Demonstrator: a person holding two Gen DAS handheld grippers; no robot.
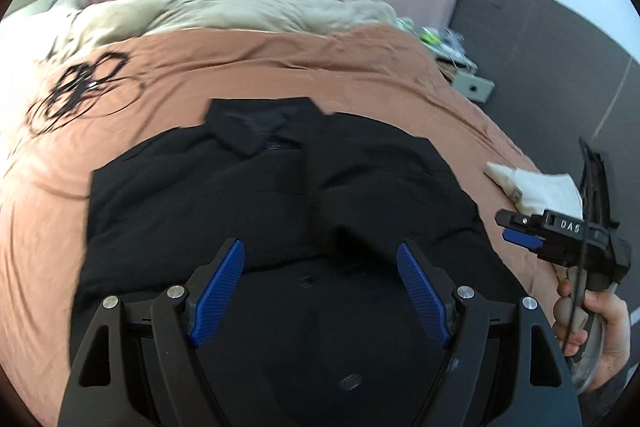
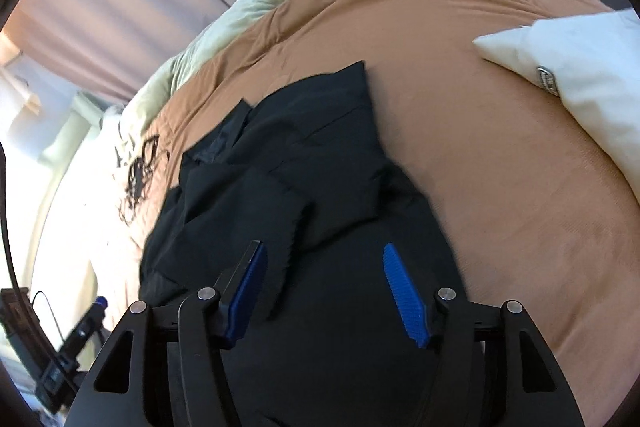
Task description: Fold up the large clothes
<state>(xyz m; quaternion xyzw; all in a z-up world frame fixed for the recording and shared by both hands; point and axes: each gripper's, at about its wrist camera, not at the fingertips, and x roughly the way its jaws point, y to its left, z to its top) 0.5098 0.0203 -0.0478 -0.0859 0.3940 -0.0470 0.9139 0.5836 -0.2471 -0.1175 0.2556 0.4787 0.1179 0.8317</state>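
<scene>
So the big black collared shirt (image 1: 280, 187) is laid out on the rust-orange bedspread (image 1: 360, 67), collar end pointing away from the person toward the far side of the bed where the crumpled beige duvet (image 1: 240, 15) sits. Its long axis runs collar to hem, pretty much straight out along the way both grippers are looking, with the hem end closest to them. The sleeves or side panels look already folded in over the middle, so it reads as a longish dark rectangle rather than a spread shirt.

The left gripper (image 1: 320, 259) hovers right over the near part of the shirt, blue pads spread wide, nothing between them. The right gripper (image 2: 324, 267) is also over the near part but toward the shirt's right edge, jaws equally wide apart and empty. From the left camera you can see it off to the side with the person's right hand (image 1: 592, 319) on its handle.

Both are about equally near the hem, one per corner roughly, so my guess is the next fold goes lengthwise: grab the near edge and carry it up toward the collar. Can't tell if either pad is actually touching fabric yet.

Also around: a white pillow (image 2: 580, 67) well off to the right, and a tangle of black cable (image 1: 80, 87) off to the left.
</scene>
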